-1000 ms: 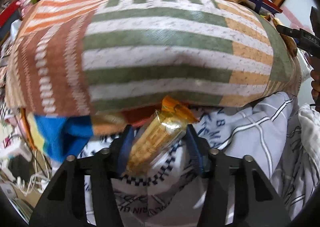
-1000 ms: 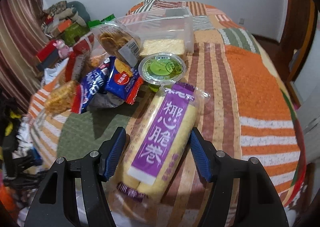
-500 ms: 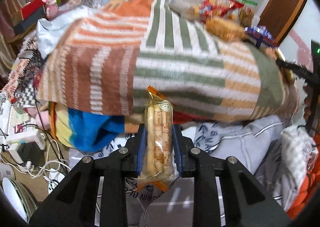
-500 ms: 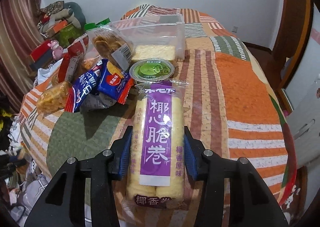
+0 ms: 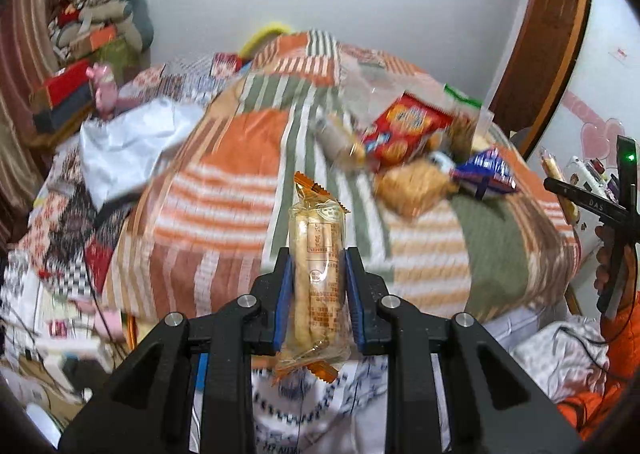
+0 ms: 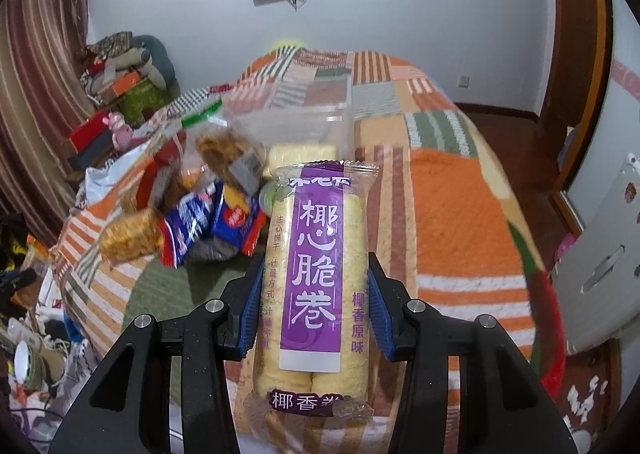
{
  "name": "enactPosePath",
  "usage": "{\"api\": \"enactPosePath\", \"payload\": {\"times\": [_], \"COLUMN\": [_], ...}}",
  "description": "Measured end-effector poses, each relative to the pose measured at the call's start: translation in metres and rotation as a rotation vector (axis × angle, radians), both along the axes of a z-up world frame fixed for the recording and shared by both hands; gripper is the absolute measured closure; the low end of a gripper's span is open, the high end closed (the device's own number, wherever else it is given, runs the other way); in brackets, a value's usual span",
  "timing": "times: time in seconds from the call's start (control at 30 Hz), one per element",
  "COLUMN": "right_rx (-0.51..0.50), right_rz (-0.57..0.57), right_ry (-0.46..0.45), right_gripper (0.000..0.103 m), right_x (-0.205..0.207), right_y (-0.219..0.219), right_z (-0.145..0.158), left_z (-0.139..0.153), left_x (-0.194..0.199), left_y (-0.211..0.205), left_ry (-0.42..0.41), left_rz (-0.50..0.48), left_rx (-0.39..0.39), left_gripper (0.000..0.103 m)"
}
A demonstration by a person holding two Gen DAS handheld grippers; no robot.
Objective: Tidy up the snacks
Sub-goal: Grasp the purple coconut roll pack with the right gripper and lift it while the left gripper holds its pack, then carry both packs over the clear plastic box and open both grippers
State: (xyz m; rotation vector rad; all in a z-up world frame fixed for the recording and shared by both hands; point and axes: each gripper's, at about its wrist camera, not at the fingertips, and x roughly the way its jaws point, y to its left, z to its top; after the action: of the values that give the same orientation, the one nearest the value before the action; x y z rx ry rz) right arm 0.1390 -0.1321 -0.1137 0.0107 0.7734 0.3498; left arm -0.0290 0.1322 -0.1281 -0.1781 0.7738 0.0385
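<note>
The left gripper (image 5: 316,282) is squeezed tight on a small pack of biscuit sticks (image 5: 317,278), low in the middle of the frame, standing up above the striped blanket (image 5: 224,190). The right gripper (image 6: 314,306) is squeezed tight on a big purple pack of rolls (image 6: 316,274), also low in the middle. A pile of snacks (image 6: 192,214) lies on the blanket at middle left.

Glossy plastic wrapper (image 6: 316,274), woven bedspread (image 6: 460,214)
</note>
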Motion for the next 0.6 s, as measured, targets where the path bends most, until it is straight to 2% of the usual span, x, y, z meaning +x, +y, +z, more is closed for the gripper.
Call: {"api": "enactPosePath", "payload": {"times": [0.3,0.6], "right_rx": [0.027,0.031], "right_rz": [-0.004,0.004], "right_ry": [-0.077,-0.145], "right_gripper": [0.06,0.06], "right_x": [0.014,0.043], "right_y": [0.002,0.011], "right_z": [0.025,0.042], "left_z": [0.029,0.044], "left_x": [0.06,0.126], "left_y": [-0.007,-0.022], "left_ry": [-0.086,-0.124], "left_rz": [-0.028,-0.071], "left_rx": [-0.007,-0.007], "left_gripper": [0.078,0.078]}}
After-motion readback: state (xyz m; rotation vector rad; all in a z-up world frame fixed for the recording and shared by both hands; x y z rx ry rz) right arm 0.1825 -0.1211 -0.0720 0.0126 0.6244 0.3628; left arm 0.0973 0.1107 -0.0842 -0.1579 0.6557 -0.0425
